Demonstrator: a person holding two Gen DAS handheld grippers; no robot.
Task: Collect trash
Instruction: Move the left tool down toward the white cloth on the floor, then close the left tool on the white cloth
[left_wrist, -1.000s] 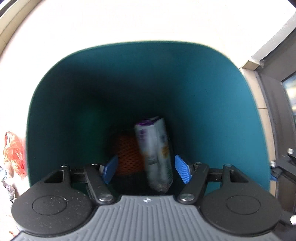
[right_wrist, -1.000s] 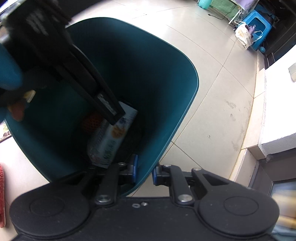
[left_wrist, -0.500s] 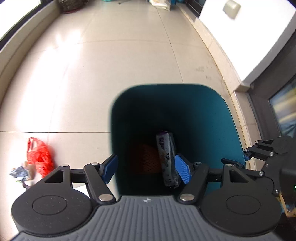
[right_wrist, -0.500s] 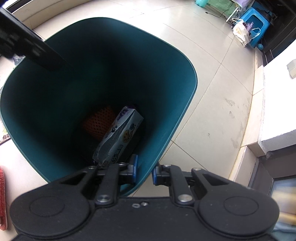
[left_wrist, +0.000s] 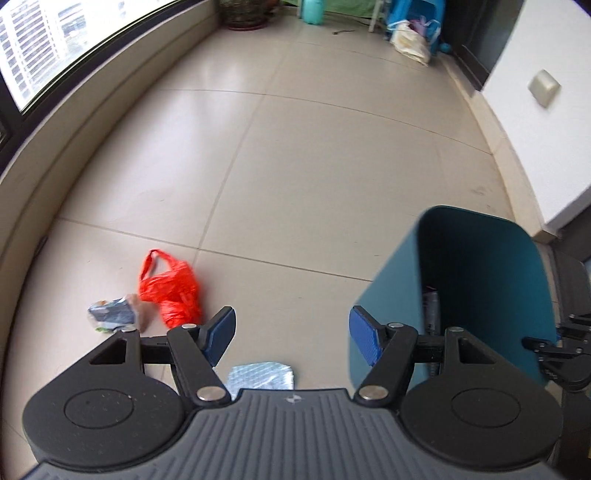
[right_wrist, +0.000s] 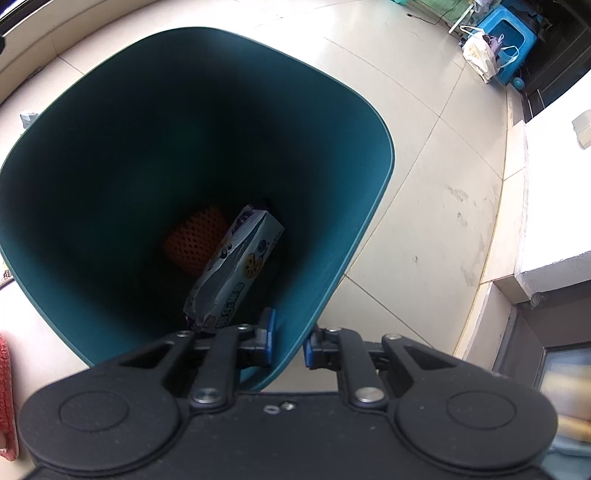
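While my right gripper stays clamped on the rim of the teal bin, my left gripper hangs empty, jaws wide apart, over the tiled floor. Inside the bin lie a snack box and orange netting. A red bag, a crumpled wrapper and a silvery packet lie on the floor beside the bin; nothing blocks them.

A pale tiled floor carries everything. On it lie a red plastic bag, a crumpled wrapper just beside it, and a silvery packet. The teal bin stands well apart.
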